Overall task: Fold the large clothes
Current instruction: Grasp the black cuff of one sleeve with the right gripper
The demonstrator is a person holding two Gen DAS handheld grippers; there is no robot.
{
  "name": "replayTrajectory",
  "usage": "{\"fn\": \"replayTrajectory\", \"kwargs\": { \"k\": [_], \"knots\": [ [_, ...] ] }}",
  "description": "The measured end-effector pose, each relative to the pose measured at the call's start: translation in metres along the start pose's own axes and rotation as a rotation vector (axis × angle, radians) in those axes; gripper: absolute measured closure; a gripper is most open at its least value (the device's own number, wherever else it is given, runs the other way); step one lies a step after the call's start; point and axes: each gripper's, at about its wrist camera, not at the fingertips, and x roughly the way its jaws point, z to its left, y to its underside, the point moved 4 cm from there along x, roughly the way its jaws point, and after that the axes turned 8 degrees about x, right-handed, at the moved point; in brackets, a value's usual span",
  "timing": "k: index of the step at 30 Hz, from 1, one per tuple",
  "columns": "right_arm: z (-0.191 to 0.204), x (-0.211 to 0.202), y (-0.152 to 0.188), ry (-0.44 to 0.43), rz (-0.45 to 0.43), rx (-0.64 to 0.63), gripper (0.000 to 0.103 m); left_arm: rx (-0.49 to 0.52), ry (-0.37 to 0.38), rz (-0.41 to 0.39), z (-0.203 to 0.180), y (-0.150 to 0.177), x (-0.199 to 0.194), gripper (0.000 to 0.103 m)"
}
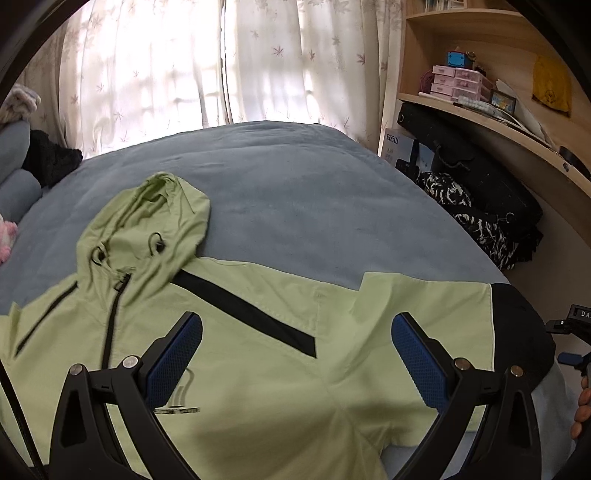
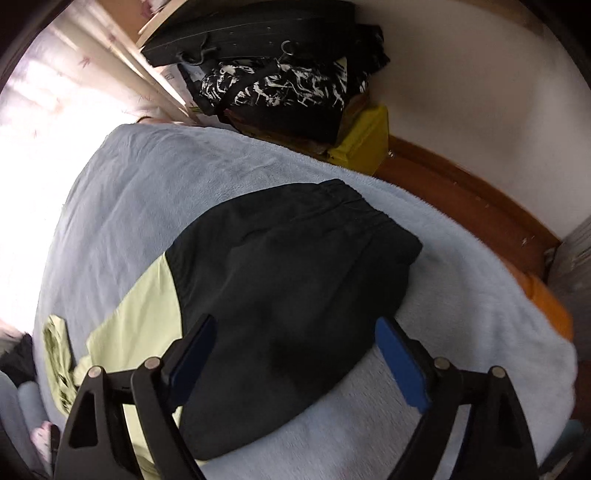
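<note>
**Lime-green hooded jacket flat on bed, both claws spread above it**

Lime-green fabric with black trim: the jacket (image 1: 258, 354) lies front-up on the blue-grey blanket (image 1: 295, 192) that covers the bed. Hood (image 1: 155, 221) is flat toward the curtains, black zip runs down from the collar, a black diagonal stripe crosses the chest. Small dark logo print on the chest, lettering too blurred to read. The black hem section (image 2: 288, 280) with its gathered edge sits at the jacket's far end, toward the wall

Left gripper (image 1: 295, 354): jaws spread wide, blue pads clear of the cloth, nothing between them, over the chest and sleeve area. Right gripper (image 2: 295, 354): jaws also apart, nothing pinched, over the black hem; whether the pads touch the fabric I cannot tell. Its housing shows at the right edge of the left view, partial letters "DA" on it, fingers (image 1: 581, 406) of a hand just below

Around the bed: floral curtains (image 1: 184, 74), wooden shelf (image 1: 480, 110) with pink drawer boxes, black case (image 2: 251, 26) over a black-and-white patterned bag (image 2: 280, 92), yellow box (image 2: 362, 140), white carton (image 1: 393, 144) with unreadable print
</note>
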Motion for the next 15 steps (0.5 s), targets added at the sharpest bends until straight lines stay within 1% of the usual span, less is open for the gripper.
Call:
{"fn": "replayTrajectory", "kwargs": {
  "k": [2,6,9,12,13,14,15],
  "knots": [
    [-0.002,0.009,-0.003,-0.002,0.008,0.016,0.015,-0.006,0.006,0.005,-0.003,0.004,0.008,0.001],
    [-0.007,0.035,-0.005,0.015,0.037,0.047,0.015,-0.018,0.041,-0.001,-0.009,0.007,0.015,0.001],
    [-0.008,0.041,-0.003,0.011,0.011,0.063,0.015,-0.001,0.031,-0.005,-0.011,0.006,0.018,0.001],
    [-0.008,0.041,-0.004,0.005,-0.025,0.072,0.016,0.018,0.031,0.019,-0.014,0.007,0.024,0.001],
    [-0.008,0.040,-0.005,0.011,-0.048,0.073,0.031,0.019,0.030,0.034,-0.014,0.007,0.028,0.001],
    [-0.008,0.039,-0.006,0.031,-0.071,0.065,0.055,0.015,0.034,0.043,-0.014,0.007,0.029,0.002],
    [-0.007,0.041,-0.007,0.037,-0.080,0.053,0.068,0.009,0.042,0.053,-0.013,0.008,0.031,0.002]
  ]
}}
